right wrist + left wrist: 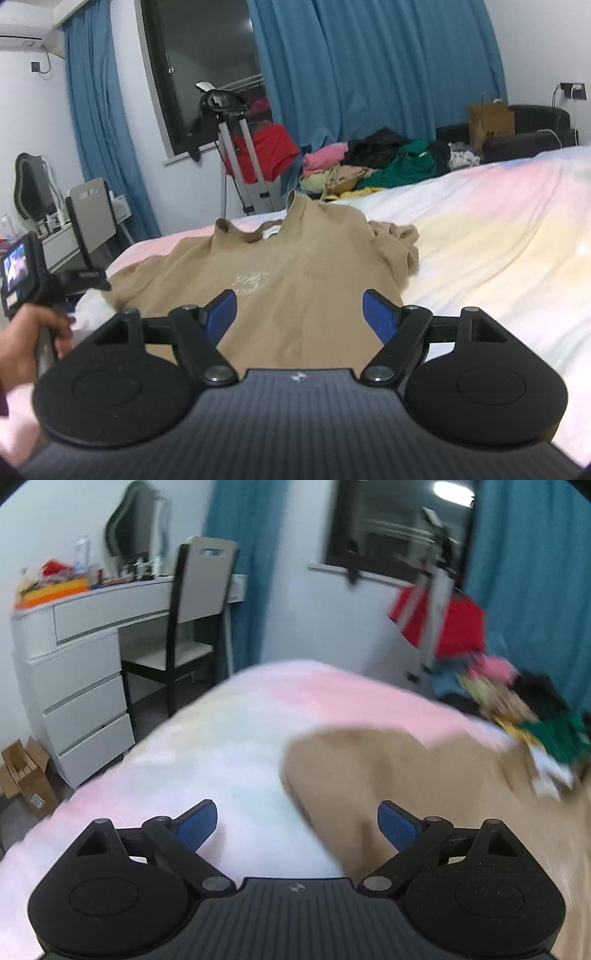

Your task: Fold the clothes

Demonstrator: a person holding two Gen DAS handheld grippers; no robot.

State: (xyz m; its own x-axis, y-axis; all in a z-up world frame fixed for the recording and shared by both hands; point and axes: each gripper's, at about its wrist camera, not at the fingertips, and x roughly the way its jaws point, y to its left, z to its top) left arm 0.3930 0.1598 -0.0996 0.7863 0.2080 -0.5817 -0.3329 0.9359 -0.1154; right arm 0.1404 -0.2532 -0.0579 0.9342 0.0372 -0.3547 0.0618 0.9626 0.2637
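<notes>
A tan T-shirt (295, 273) lies spread front-up on the pastel bed sheet (498, 229), collar at the far end, its right sleeve bunched. My right gripper (299, 314) hovers open over the shirt's lower part, nothing between its blue pads. In the blurred left wrist view the same tan shirt (406, 775) fills the right half. My left gripper (297, 827) is open above the shirt's left edge, its blue pads apart with only sheet and cloth beneath. The left gripper's body (22, 273) and the hand holding it show at the left of the right wrist view.
A heap of mixed clothes (388, 162) lies at the bed's far edge. A stand with a red garment (266, 151) is by the window. A white dresser (81, 672) and a chair (192, 620) stand left of the bed, cardboard boxes (26, 775) on the floor.
</notes>
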